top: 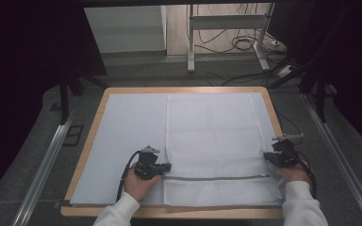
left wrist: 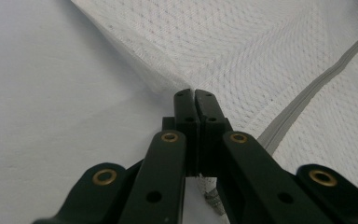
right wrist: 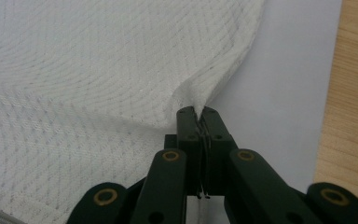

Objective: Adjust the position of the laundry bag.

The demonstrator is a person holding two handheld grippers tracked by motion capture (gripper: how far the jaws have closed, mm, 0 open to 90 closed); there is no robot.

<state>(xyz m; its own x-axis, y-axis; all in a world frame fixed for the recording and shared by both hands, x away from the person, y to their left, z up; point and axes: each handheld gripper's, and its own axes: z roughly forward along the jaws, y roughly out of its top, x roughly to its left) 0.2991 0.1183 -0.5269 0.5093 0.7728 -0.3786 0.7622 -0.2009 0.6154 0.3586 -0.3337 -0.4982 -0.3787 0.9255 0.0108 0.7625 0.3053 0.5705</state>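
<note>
Right now both grippers are clamped on the side edges of a white mesh laundry bag [top: 212, 141] lying flat on a pale sheet [top: 127, 136] over the wooden table [top: 94, 120], so the step in hand looks like lifting or folding the bag by its near part. Nearest the person, the bag's bottom strip sits below a grey zipper [top: 215, 178] that runs left to right across it. At the left end of that zipper, the left gripper [top: 162, 166] has its jaws fully closed on the bag's left edge; in the left gripper view the tips [left wrist: 195, 95] meet with a fold of mesh pinched up between them and the zipper [left wrist: 307, 95] slanting off to one side. At the right edge, the right gripper [top: 272, 157] is likewise closed tight, and its own view shows the jaws [right wrist: 198, 114] nipping a small peak of mesh [right wrist: 193, 95] just beside the sheet and the table's wooden rim [right wrist: 349, 93]. To do this well, I would raise both hands together and level, keeping gentle tension between them so the mesh does not sag or slip. Farther off, the rest of the bag lies smooth up to the table's far edge, so carry the near part straight towards it, matching corners.
</note>
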